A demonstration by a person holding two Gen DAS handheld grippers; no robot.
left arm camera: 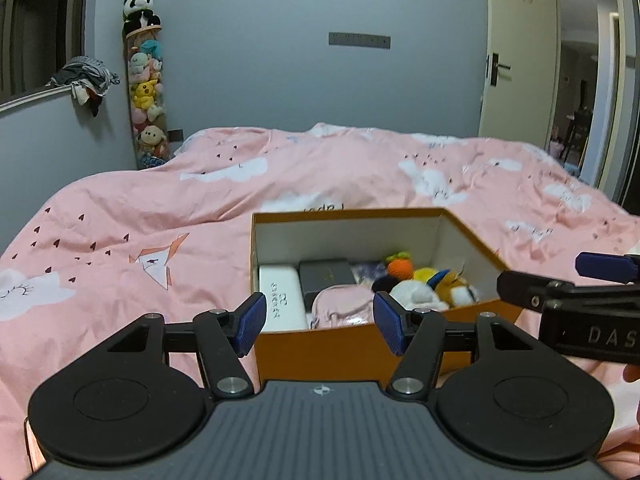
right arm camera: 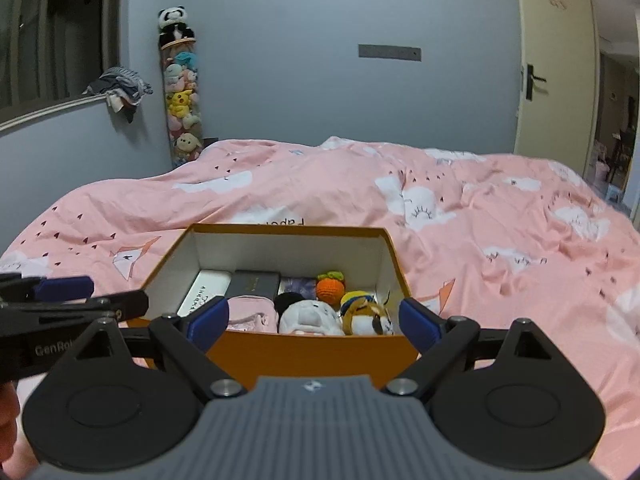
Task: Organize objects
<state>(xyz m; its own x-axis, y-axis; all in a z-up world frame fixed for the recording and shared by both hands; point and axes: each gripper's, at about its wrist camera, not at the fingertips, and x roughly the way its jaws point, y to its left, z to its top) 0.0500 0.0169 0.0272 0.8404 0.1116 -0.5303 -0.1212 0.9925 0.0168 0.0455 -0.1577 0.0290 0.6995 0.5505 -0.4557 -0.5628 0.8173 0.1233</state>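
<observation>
An open orange cardboard box [left arm camera: 360,344] with a white lining is sitting on a bed under a pink cloud-printed duvet [left arm camera: 140,216]. Behind the box a grey-blue wall [left arm camera: 280,80] is standing, with a tall clear tube of plush toys [left arm camera: 146,92] in its corner and a cream door [left arm camera: 516,60] at the far right. Inside the box, soft toys [right arm camera: 320,316], a crocheted orange ball [right arm camera: 330,287], a white case [left arm camera: 280,296] and a dark flat case [left arm camera: 326,276] are lying partly hidden by its near wall. The left gripper [left arm camera: 320,320] and right gripper [right arm camera: 314,318] are hovering just before the box, both released and grasping nothing. Print on the white case is too small to read.
</observation>
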